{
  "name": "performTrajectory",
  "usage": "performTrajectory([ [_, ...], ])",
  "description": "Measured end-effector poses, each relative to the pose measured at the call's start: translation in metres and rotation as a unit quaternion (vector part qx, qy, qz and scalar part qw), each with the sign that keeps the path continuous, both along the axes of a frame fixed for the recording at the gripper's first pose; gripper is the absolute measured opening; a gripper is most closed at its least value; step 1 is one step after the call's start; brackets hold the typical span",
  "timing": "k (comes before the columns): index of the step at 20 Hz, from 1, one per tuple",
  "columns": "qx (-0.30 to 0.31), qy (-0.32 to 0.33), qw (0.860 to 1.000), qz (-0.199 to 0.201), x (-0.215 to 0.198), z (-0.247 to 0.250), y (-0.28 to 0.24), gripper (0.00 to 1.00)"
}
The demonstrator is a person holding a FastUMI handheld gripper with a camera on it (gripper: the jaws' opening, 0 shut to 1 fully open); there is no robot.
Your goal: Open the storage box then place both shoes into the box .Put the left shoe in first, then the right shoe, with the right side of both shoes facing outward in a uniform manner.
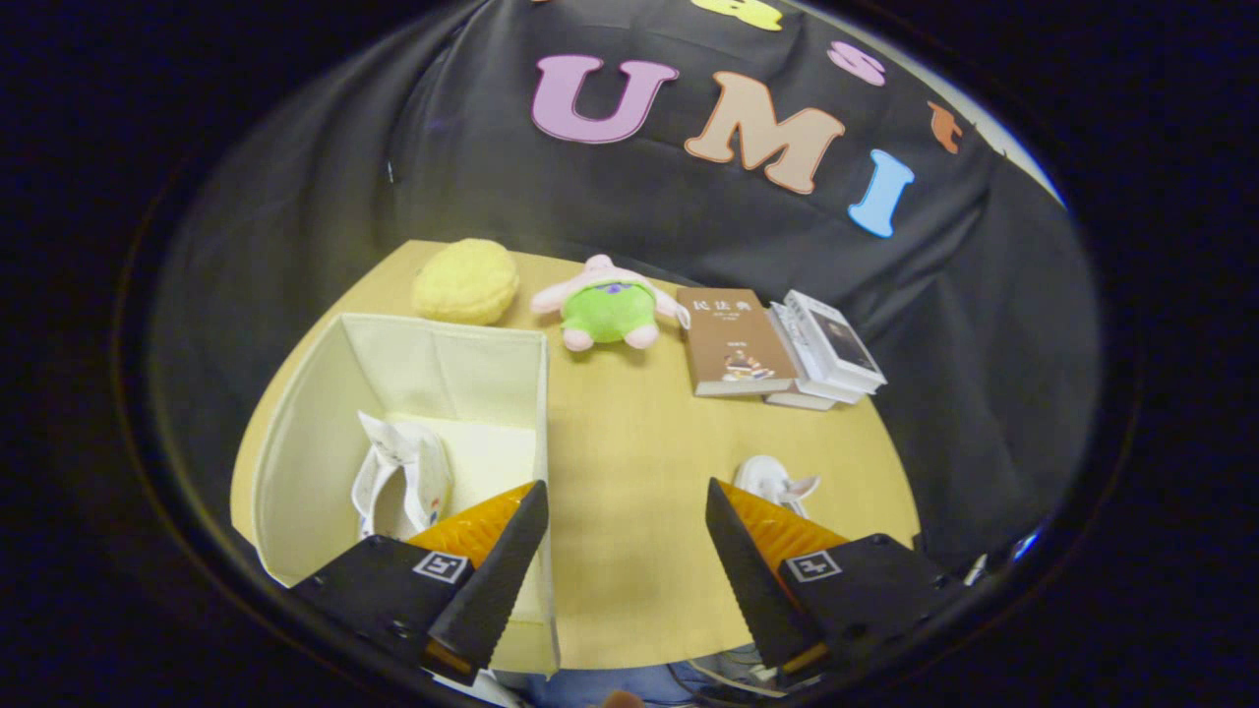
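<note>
Your box [393,393] sits at the left of the worktop [629,492]: a pale, soft-sided fabric cube, open at the top, its walls smooth and creased at the folds. Inside it one white shoe [401,482] stands against the left wall, just ahead of your left finger and partly hidden by that finger's tip. Beyond the box lies a round yellow cushion [465,281] with a bumpy, knitted-looking surface. Next to it a plush toy [610,305], pink with a green body, lies flat on the smooth, light wooden worktop. Further right you have a brown book [733,342] lying flat, and touching its right side a small stack of white books [826,354], slightly fanned.

Your gripper [627,506] hangs wide open and holds nothing; bare worktop shows between the fingers, whose inner edges are toothed like a saw. The left finger overlaps the box's right wall. The second white shoe [777,485] lies on the worktop outside the box, just beyond the tip of your right finger, which covers its near part
</note>
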State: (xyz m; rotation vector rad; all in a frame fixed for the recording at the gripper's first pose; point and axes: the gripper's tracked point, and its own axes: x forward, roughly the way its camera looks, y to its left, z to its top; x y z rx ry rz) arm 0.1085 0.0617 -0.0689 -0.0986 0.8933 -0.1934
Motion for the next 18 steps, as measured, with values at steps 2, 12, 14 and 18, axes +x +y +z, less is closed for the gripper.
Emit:
performTrajectory([
  [2, -0.035, 0.017, 0.999, -0.02, -0.01, 0.001, -0.04, 0.98],
  [12, -0.071, 0.065, 0.989, -0.112, -0.037, -0.033, -0.171, 0.98],
  [14, -0.069, 0.083, 0.986, -0.126, -0.046, -0.047, -0.189, 0.99],
  [18, -0.079, 0.131, 0.979, -0.135, -0.068, -0.077, -0.219, 0.99],
])
